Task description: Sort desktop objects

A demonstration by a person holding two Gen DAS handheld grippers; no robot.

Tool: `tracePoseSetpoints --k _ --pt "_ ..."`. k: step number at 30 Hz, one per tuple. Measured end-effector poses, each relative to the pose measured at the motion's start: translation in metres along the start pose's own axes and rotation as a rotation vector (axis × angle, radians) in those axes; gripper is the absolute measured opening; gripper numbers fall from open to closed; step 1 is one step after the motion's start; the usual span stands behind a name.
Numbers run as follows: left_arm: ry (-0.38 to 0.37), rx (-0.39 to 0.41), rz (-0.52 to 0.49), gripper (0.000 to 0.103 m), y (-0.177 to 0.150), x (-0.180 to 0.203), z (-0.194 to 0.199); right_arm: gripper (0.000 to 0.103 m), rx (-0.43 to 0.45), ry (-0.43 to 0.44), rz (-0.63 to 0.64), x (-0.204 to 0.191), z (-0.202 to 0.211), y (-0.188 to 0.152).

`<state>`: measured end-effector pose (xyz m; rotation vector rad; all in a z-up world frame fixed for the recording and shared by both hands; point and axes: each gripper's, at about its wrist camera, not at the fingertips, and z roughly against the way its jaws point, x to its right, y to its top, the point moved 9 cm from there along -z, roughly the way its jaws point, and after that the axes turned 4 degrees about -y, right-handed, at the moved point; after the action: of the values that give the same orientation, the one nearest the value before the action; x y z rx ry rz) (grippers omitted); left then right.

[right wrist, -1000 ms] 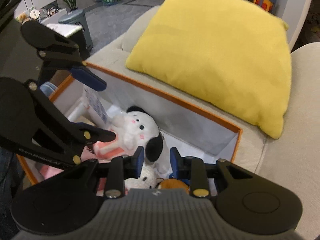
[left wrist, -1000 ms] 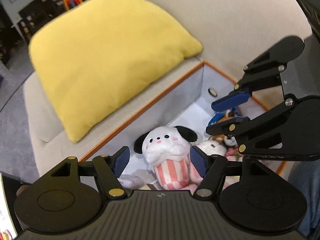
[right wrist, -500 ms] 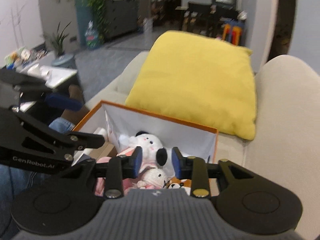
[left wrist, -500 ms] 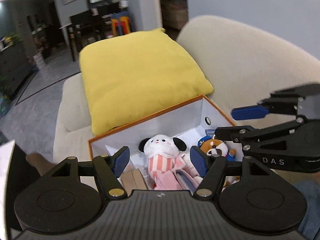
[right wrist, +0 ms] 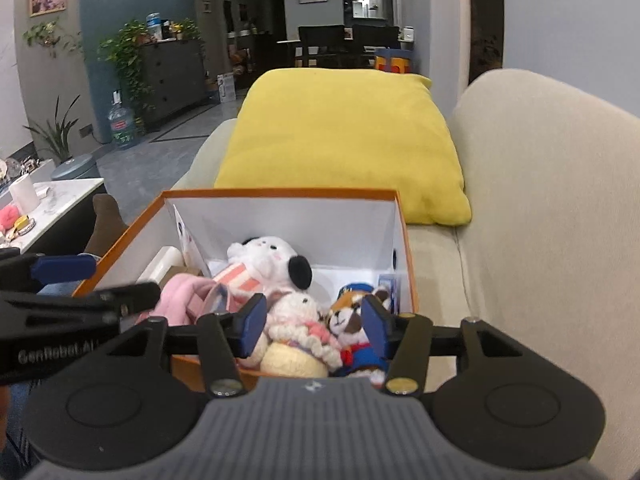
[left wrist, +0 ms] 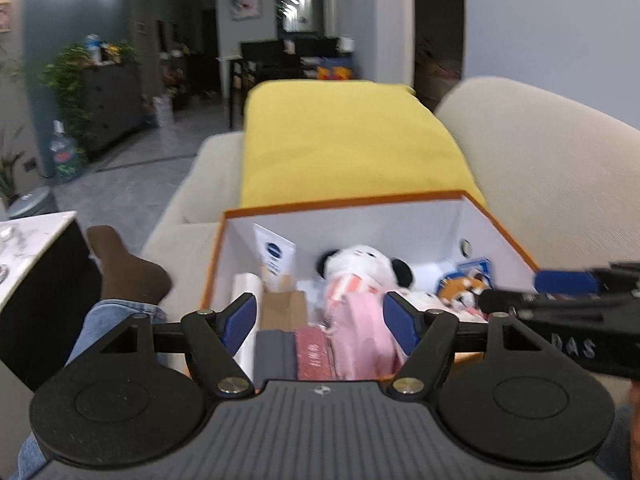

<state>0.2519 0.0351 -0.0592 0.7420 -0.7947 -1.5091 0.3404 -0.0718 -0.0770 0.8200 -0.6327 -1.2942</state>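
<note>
The left gripper (left wrist: pixel 320 322) hangs with its fingers spread wide and nothing between them; the right gripper (right wrist: pixel 314 326) also stands parted and bare. Both hover over the near end of the orange box (right wrist: pixel 280 193), whose long axis runs away toward the yellow cushion (right wrist: pixel 344 136). Inside, the white dog plush (right wrist: pixel 268 264) lies tilted, head toward the far wall.

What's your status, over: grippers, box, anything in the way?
Left gripper open, empty, above box. Right gripper open, empty, above fox toy. Orange box full on sofa: white dog plush, pink pouch. Nothing blocking.
</note>
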Motion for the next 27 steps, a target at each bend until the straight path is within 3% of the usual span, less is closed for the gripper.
tracePoseSetpoints --k 13,18,27 --pt "0.079 -0.063 0.04 0.085 -0.027 0.001 -0.006 0.065 0.001 -0.003 -0.015 -0.002 -0.006 -0.013" --pt "0.101 -0.058 0.044 0.09 -0.032 0.0 -0.004 0.065 -0.055 -0.034 -0.006 -0.001 -0.019 -0.021" --pt "0.123 -0.044 0.039 0.093 -0.032 -0.003 -0.005 0.065 -0.052 -0.053 0.004 0.0 -0.019 -0.022"
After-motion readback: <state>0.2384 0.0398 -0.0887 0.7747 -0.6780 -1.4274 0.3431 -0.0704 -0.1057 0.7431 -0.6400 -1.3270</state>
